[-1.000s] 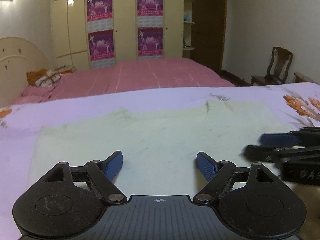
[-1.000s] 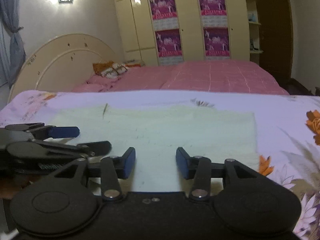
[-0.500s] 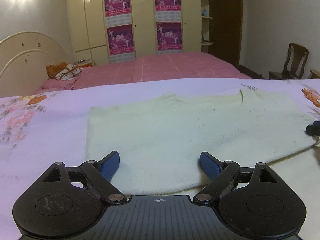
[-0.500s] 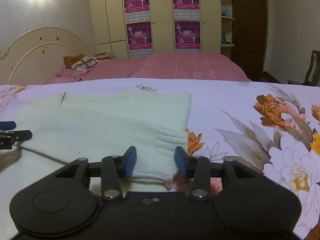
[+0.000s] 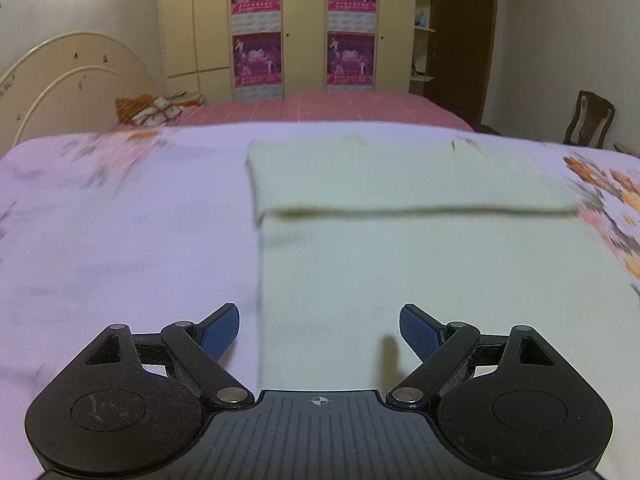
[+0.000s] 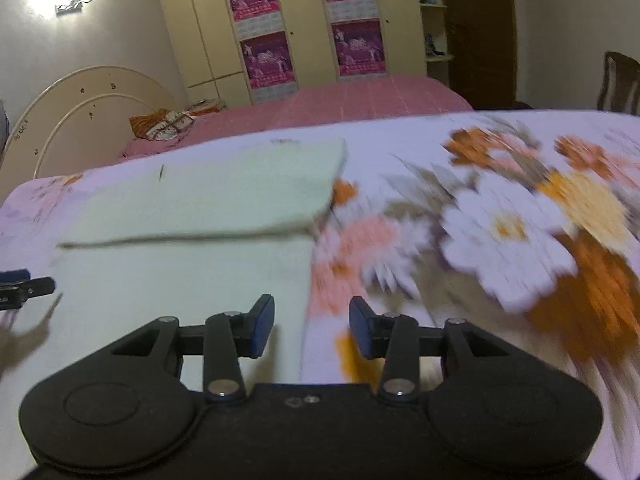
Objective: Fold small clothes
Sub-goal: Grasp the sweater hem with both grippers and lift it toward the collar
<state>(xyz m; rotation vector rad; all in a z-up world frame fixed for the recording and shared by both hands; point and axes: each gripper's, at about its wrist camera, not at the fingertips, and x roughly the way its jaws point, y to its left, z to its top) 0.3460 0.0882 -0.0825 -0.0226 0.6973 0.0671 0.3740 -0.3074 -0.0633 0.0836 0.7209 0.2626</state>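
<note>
The flowered bedsheet (image 5: 120, 240) lies flat and bare to the left of the pale folded garment (image 5: 420, 248), giving open passage there. The garment is low; only its folded upper layer makes a slight ridge across the far half. In the right wrist view the sheet to the right of the garment (image 6: 192, 280) is equally bare. The left tongs (image 6: 16, 288) jut in at that view's left edge, just above the garment. The pink bed (image 5: 340, 108) and chair (image 5: 588, 120) stand well beyond.
</note>
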